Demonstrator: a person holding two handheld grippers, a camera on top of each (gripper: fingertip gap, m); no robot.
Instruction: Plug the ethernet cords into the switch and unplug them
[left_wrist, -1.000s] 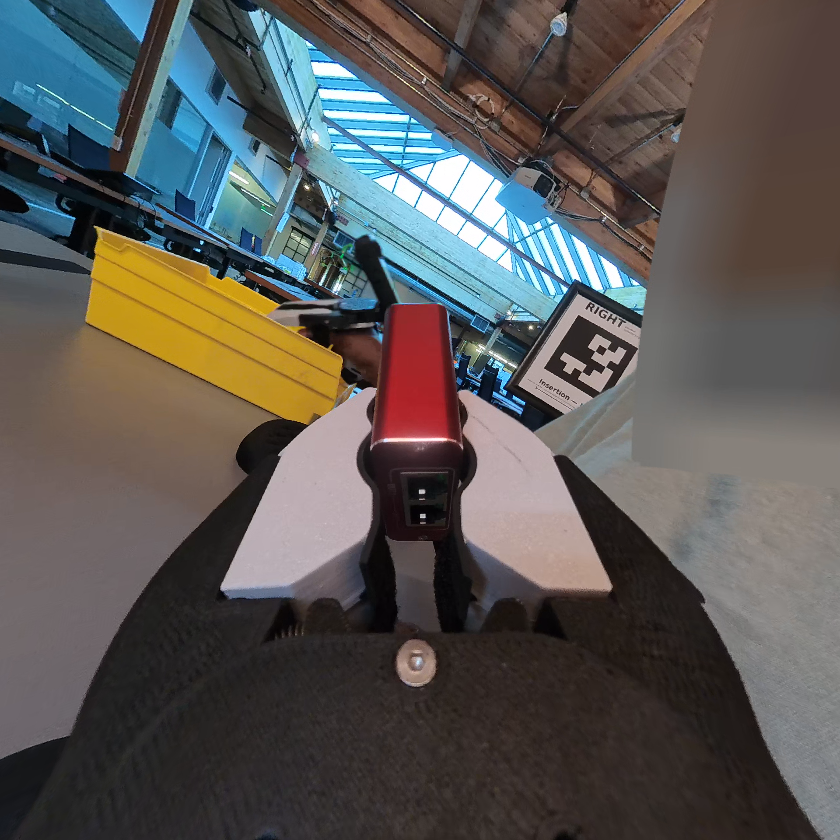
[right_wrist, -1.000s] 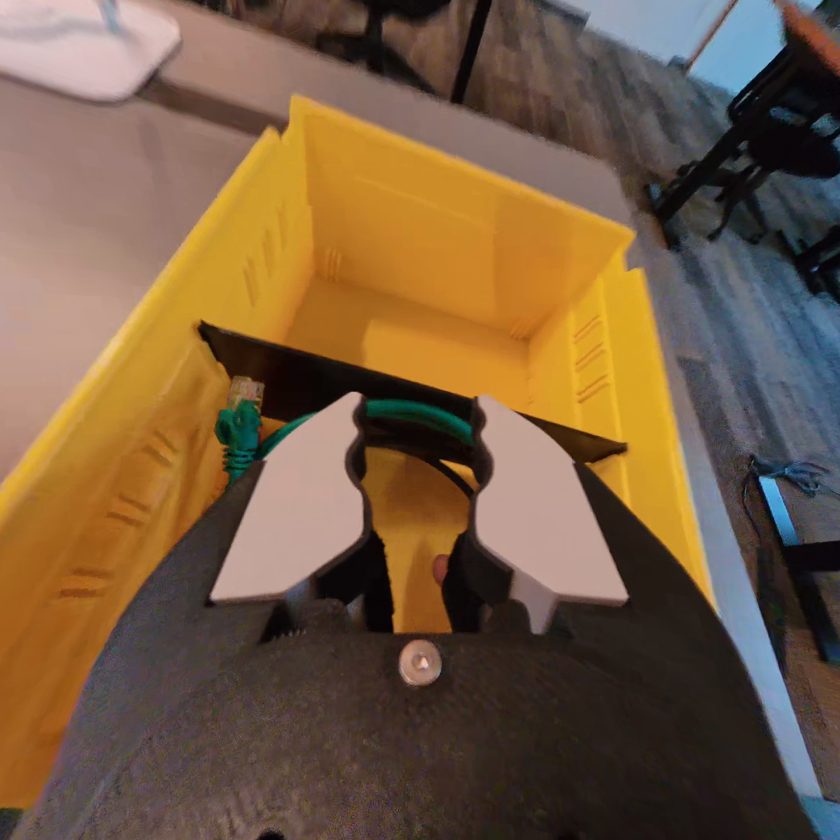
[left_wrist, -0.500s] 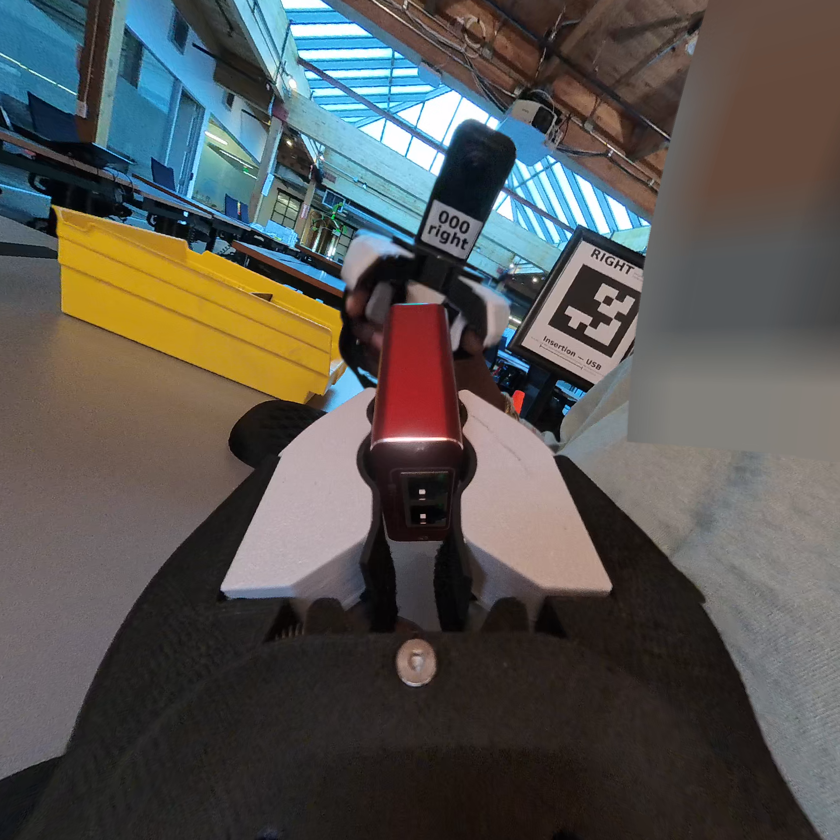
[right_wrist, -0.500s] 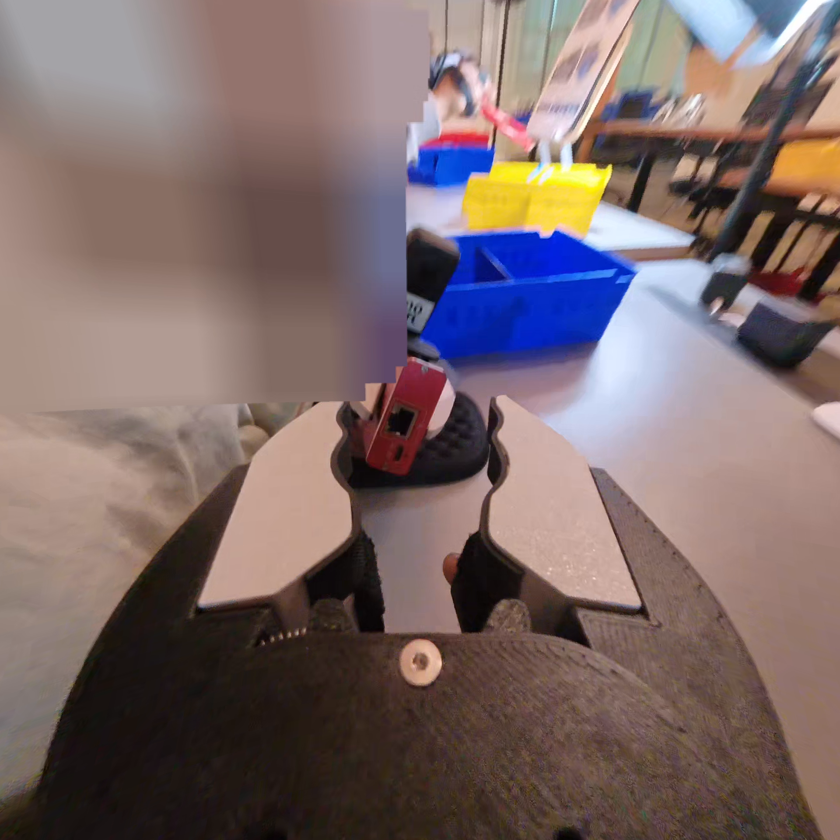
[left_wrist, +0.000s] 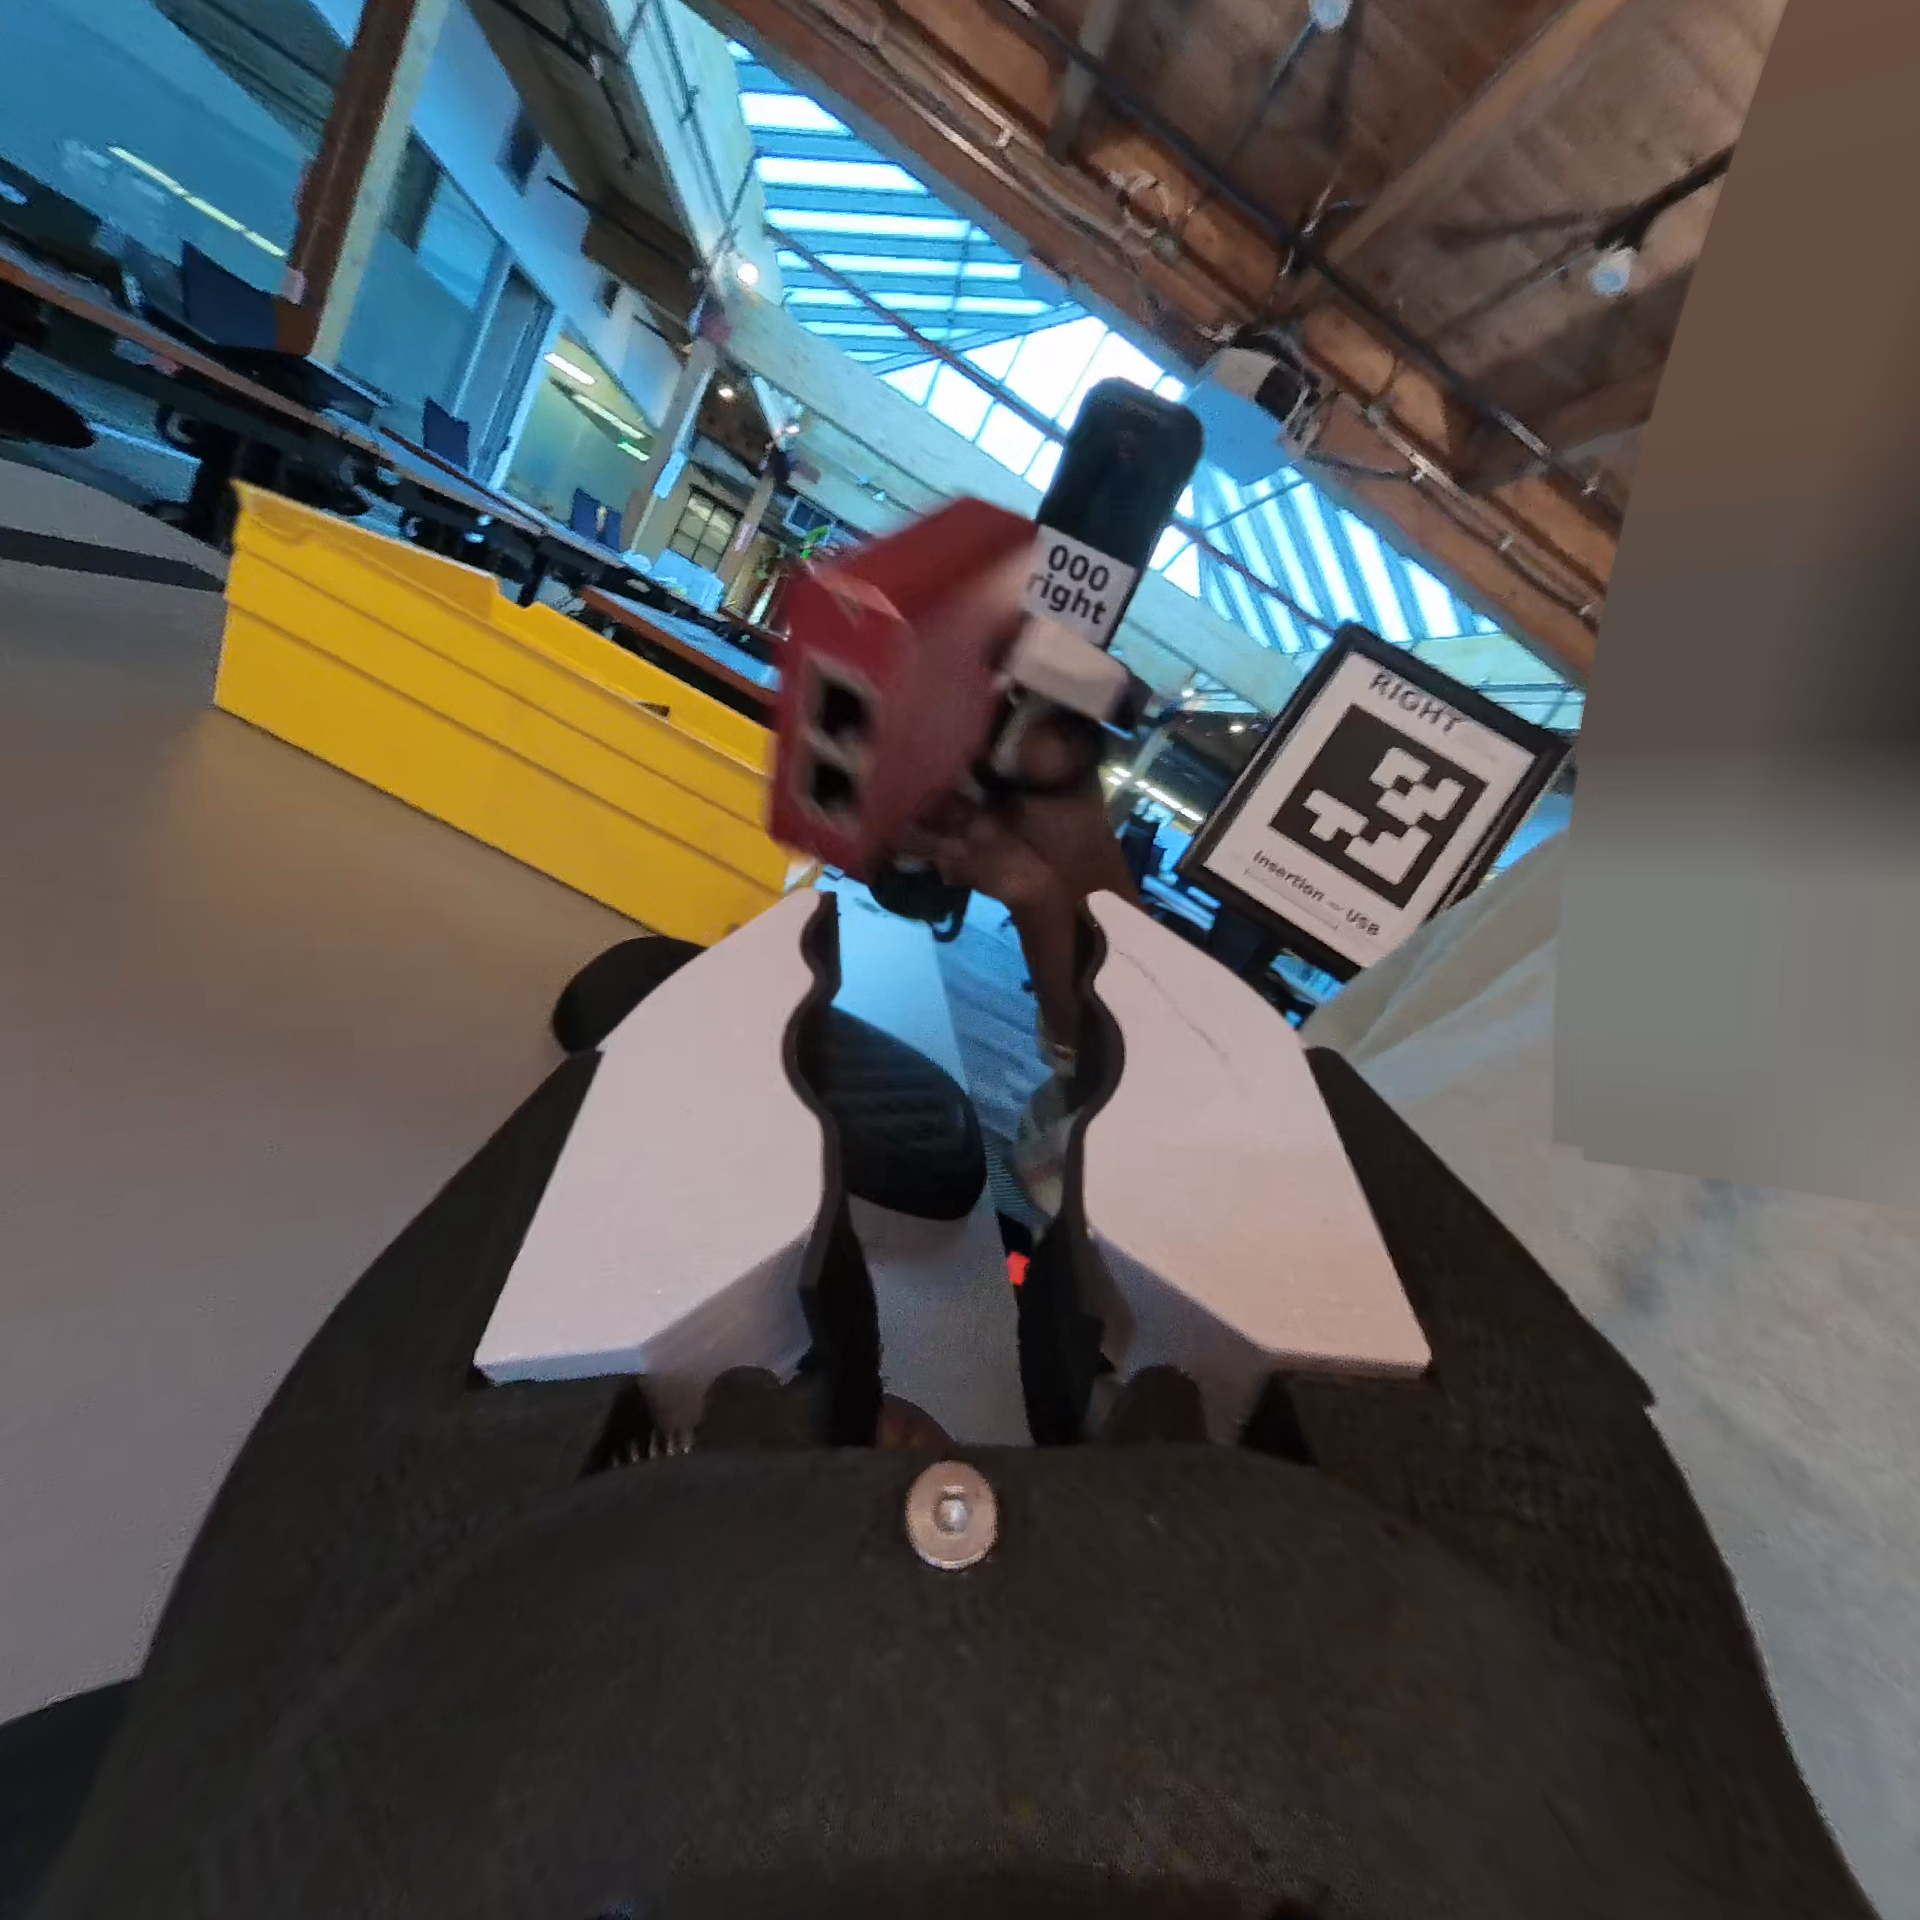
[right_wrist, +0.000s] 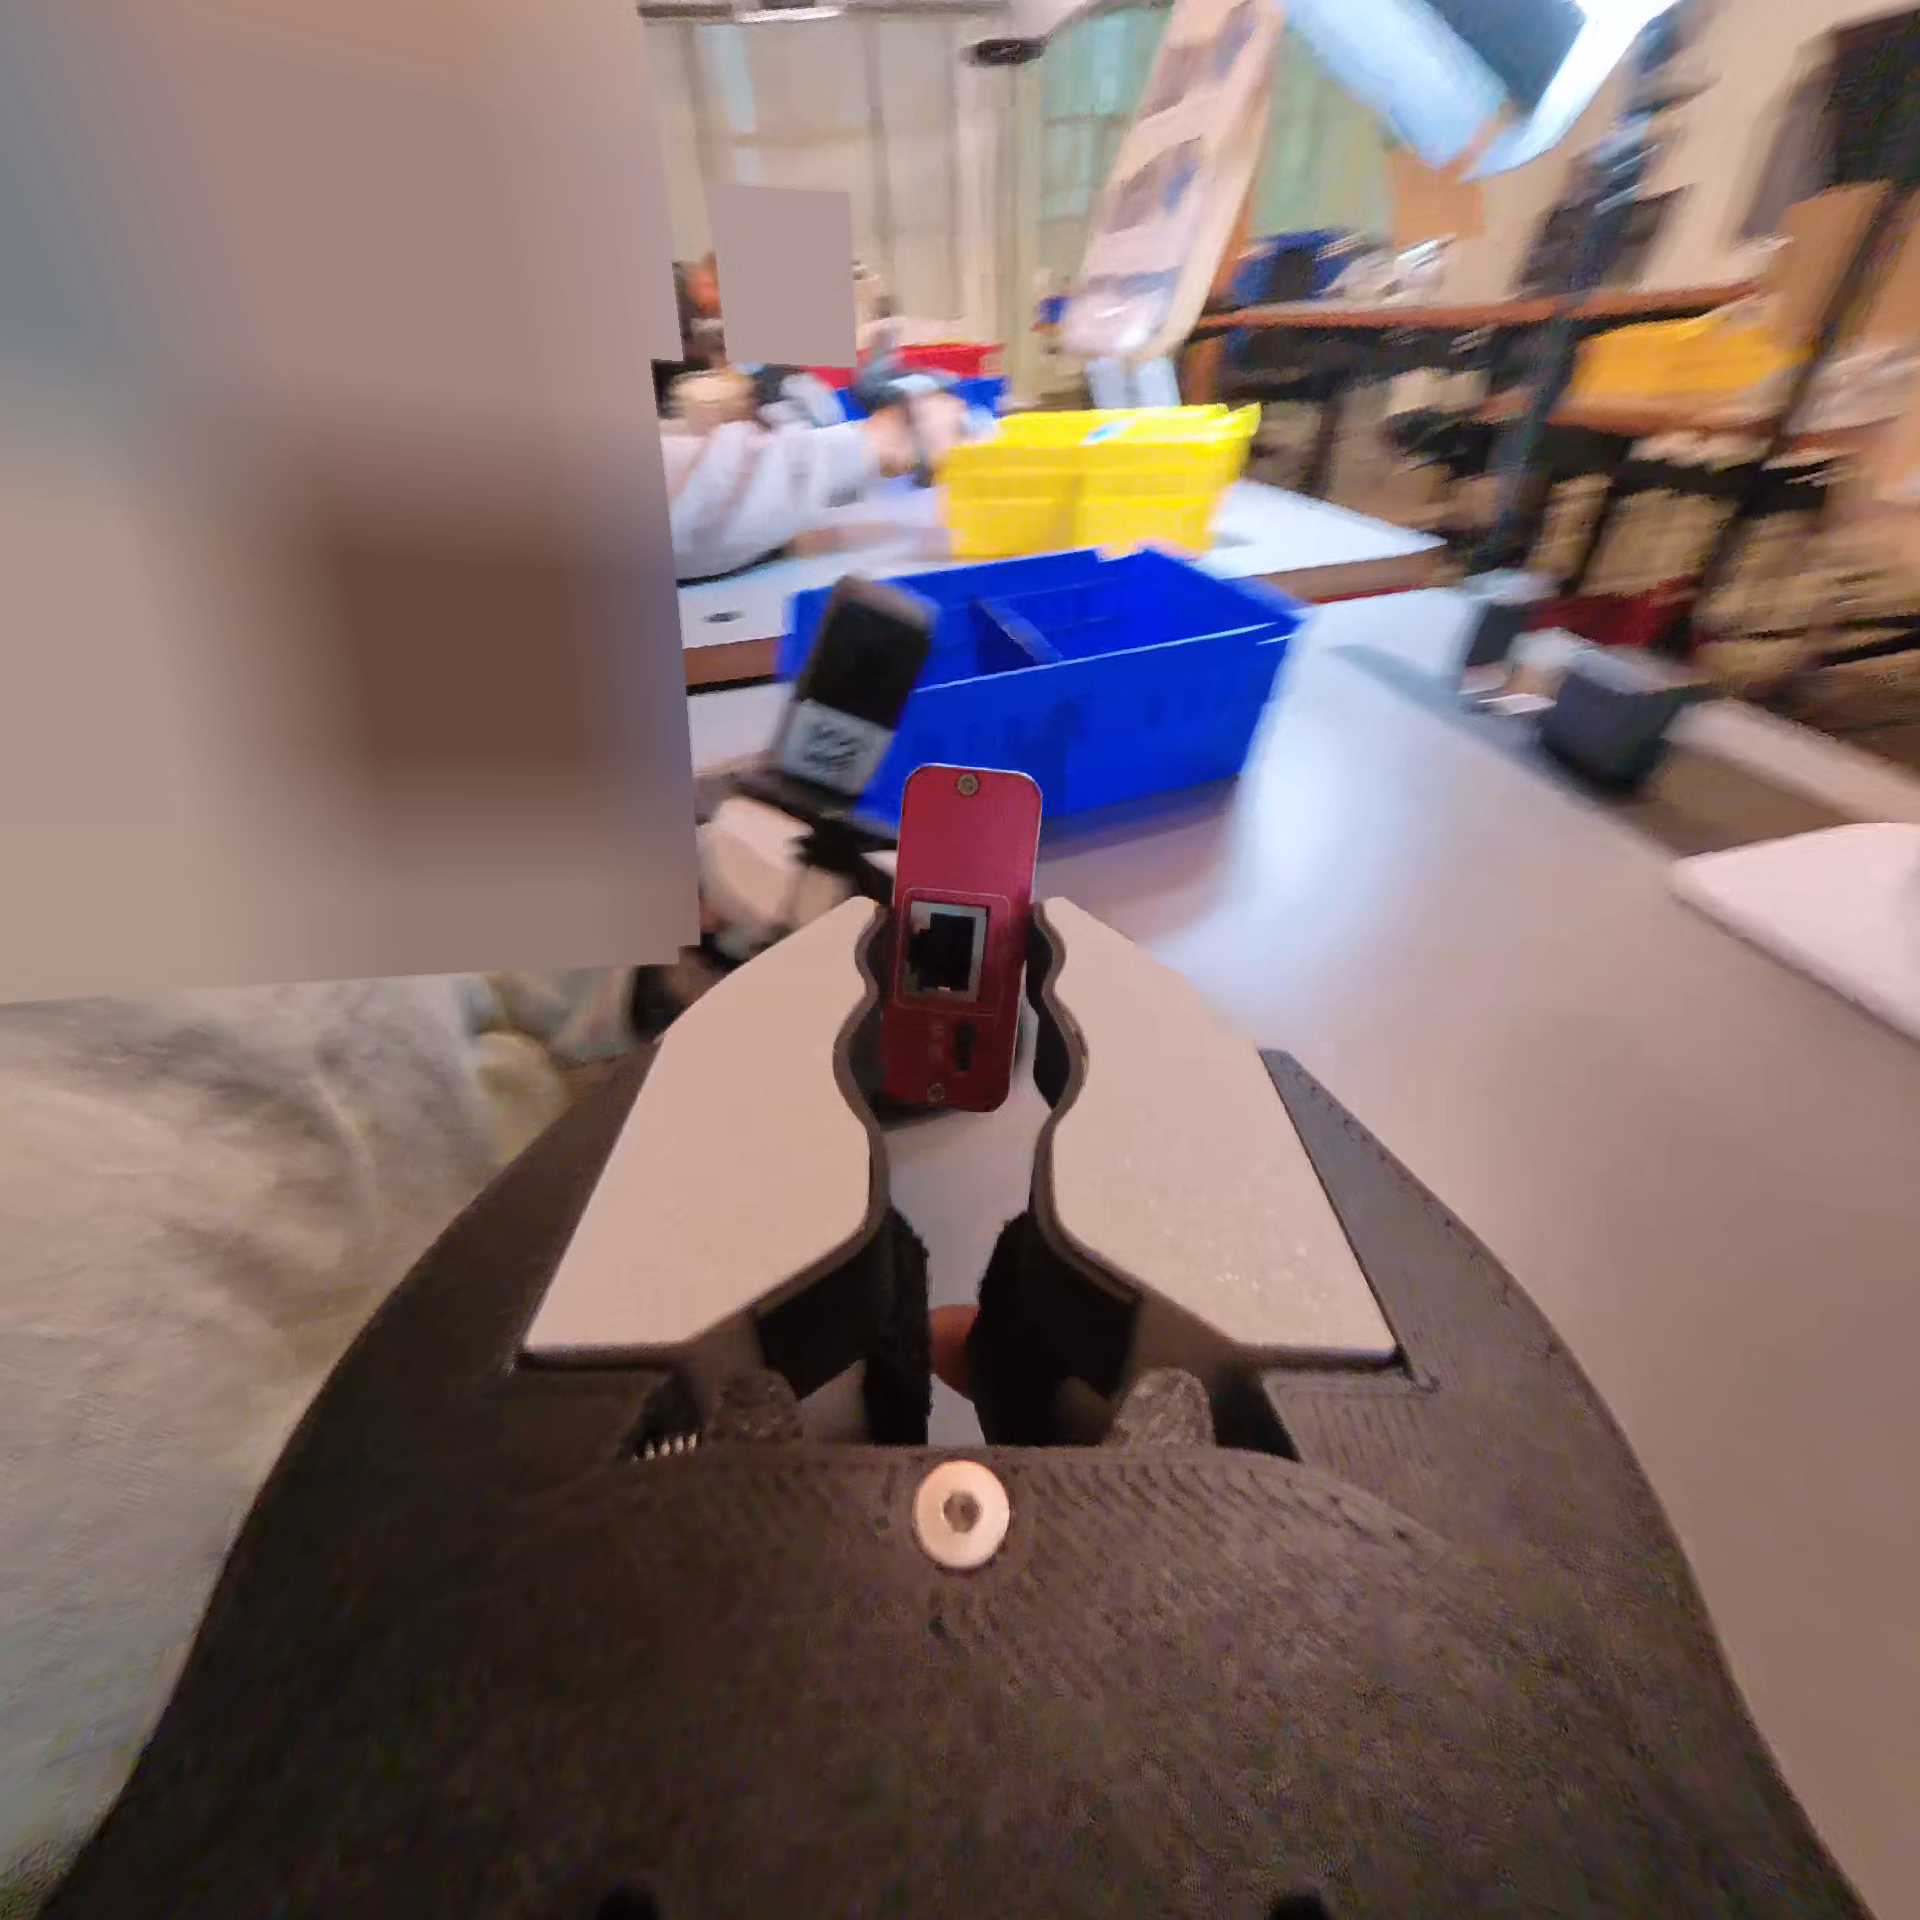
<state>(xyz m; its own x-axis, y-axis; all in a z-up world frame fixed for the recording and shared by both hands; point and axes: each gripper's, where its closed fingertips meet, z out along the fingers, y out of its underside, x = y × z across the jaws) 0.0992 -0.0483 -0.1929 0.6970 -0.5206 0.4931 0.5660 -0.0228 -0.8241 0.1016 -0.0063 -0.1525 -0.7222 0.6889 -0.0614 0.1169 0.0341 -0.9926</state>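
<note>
The red switch sits upright between my right gripper's fingers, which are shut on its sides; one port faces the camera. In the left wrist view the same switch hangs in the air ahead, blurred, two ports toward me, with the right gripper's white finger behind it. My left gripper is open and empty, low over the grey table. It also shows in the right wrist view, behind the switch. No ethernet cord is in view.
A yellow bin stands on the table to the left. A framed marker sign stands at the right. A blue bin is behind the switch, with yellow bins on a farther table. A person's pale sleeve is close. The gap from one gripper's tips to the other's is roughly 7 centimeters.
The switch has passed from my left gripper to my right. The left jaws opened and let it go; the right gripper swung from the yellow bin, shut on it and lifted it away.
</note>
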